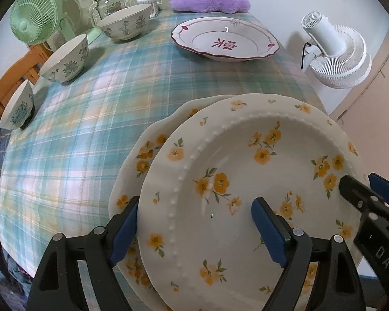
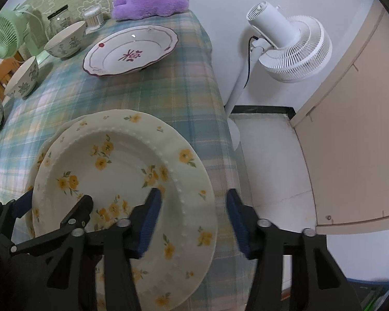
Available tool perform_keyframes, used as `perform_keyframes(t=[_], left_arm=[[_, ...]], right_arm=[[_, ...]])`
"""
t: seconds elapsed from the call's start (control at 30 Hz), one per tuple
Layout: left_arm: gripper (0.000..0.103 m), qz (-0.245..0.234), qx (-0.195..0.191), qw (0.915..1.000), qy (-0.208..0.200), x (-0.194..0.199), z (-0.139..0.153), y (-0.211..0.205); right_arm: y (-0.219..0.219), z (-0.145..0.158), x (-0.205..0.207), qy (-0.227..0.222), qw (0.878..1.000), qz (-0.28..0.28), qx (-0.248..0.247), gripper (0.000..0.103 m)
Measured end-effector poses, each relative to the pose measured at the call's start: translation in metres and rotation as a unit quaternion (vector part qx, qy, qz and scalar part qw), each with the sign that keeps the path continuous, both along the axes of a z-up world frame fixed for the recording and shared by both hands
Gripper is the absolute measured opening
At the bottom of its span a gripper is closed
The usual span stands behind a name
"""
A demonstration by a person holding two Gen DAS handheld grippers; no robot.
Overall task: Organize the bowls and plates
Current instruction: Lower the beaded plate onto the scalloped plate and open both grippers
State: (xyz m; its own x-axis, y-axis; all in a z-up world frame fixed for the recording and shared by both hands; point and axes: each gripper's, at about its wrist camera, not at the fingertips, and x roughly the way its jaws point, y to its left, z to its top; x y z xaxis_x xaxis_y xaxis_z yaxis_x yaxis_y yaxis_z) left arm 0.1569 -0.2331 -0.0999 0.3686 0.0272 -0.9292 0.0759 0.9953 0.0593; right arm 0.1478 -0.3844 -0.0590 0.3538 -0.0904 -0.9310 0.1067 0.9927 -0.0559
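Yellow-flowered china fills both my views: the top plate [image 1: 246, 194] sits on a second plate [image 1: 142, 160] of the same pattern, offset toward the right so the lower rim shows only as a crescent on the left. The pair rests near the right edge of the table, on the plaid tablecloth [image 1: 90, 129].

My left gripper [image 1: 194, 225] straddles the left rim of the top plate, one finger outside it and one over the well; its jaws stand wide and neither pad looks to be pressing. My right gripper [image 2: 192, 217] straddles the right rim the same way, one finger over the plate and the other off the table edge above the floor. Whether its pads touch yet I cannot tell; I see a gap, so I read it as not clamped.

Farther off stand the red-trimmed plate [image 1: 225, 40] and three bowls [image 1: 66, 59] down the left side.

My worry is the overhang. The stack is uneven and close to the drop on the right, so a one-sided squeeze or a nudge from the inner finger could slide the top plate off its mate toward the floor. Glazed rims are slick; a shallow bite might slip and tip the plate on lifting.
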Motion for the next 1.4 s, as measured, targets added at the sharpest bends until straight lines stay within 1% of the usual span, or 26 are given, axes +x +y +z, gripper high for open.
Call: perform_keyframes(t=[0.03, 0.07, 0.1, 0.13, 0.2, 0.27, 0.37, 0.4, 0.67, 1.07, 1.13, 1.23, 1.3, 1.33, 1.4], left_arm=[[0.086, -0.004, 0.013, 0.9999, -0.001, 0.0, 0.0, -0.001], [0.085, -0.008, 0.03, 0.9995, -0.005, -0.001, 0.001, -0.003], [0.085, -0.013, 0.039, 0.9991, -0.009, -0.002, 0.001, -0.004], [0.085, -0.02, 0.03, 0.9993, -0.006, -0.002, 0.001, -0.004], [0.086, -0.02, 0.029, 0.9994, -0.008, -0.003, 0.002, -0.002], [0.086, -0.011, 0.009, 0.9998, -0.014, -0.004, 0.007, 0.004], [0.086, 0.001, -0.016, 0.9998, -0.014, -0.003, 0.012, 0.011], [0.086, 0.003, -0.018, 0.9997, -0.013, -0.003, 0.012, 0.012], [0.086, 0.016, -0.023, 0.9995, -0.017, -0.007, 0.016, 0.023], [0.086, 0.035, -0.026, 0.999, -0.012, -0.006, 0.013, 0.029], [0.086, 0.036, -0.029, 0.9989, -0.011, -0.006, 0.014, 0.029], [0.086, 0.033, -0.03, 0.999, -0.011, -0.008, 0.018, 0.03], [0.085, 0.026, -0.029, 0.9991, -0.015, -0.01, 0.022, 0.03], [0.086, 0.025, -0.027, 0.9991, -0.019, -0.01, 0.025, 0.031], [0.086, 0.024, -0.028, 0.999, -0.025, -0.011, 0.031, 0.037]], right_arm=[[-0.001, 0.0, 0.0, 0.0, 1.0, -0.002, 0.001, 0.046], [-0.001, 0.001, -0.001, 0.0, 1.0, -0.003, 0.006, 0.046], [0.0, 0.001, -0.001, 0.001, 1.0, -0.002, 0.005, 0.045], [0.001, 0.0, -0.001, 0.002, 1.0, -0.001, 0.005, 0.045], [0.004, 0.0, -0.002, 0.004, 1.0, 0.004, 0.005, 0.044], [0.006, 0.0, -0.003, 0.004, 1.0, 0.007, 0.006, 0.042], [0.007, -0.001, -0.002, 0.006, 1.0, 0.007, 0.003, 0.041], [0.007, -0.001, -0.002, 0.007, 1.0, 0.007, 0.002, 0.041], [0.02, -0.007, 0.003, 0.019, 1.0, 0.018, 0.003, 0.041], [0.025, -0.01, 0.009, 0.022, 0.999, 0.038, 0.0, 0.041], [0.023, -0.008, 0.009, 0.02, 0.999, 0.038, 0.006, 0.041], [0.022, 0.001, 0.008, 0.005, 0.999, 0.037, 0.013, 0.041], [0.025, 0.009, 0.006, -0.007, 0.999, 0.039, 0.019, 0.043], [0.027, 0.012, 0.005, -0.012, 0.999, 0.04, 0.02, 0.048], [0.032, 0.017, 0.003, -0.02, 0.999, 0.037, 0.017, 0.05]])
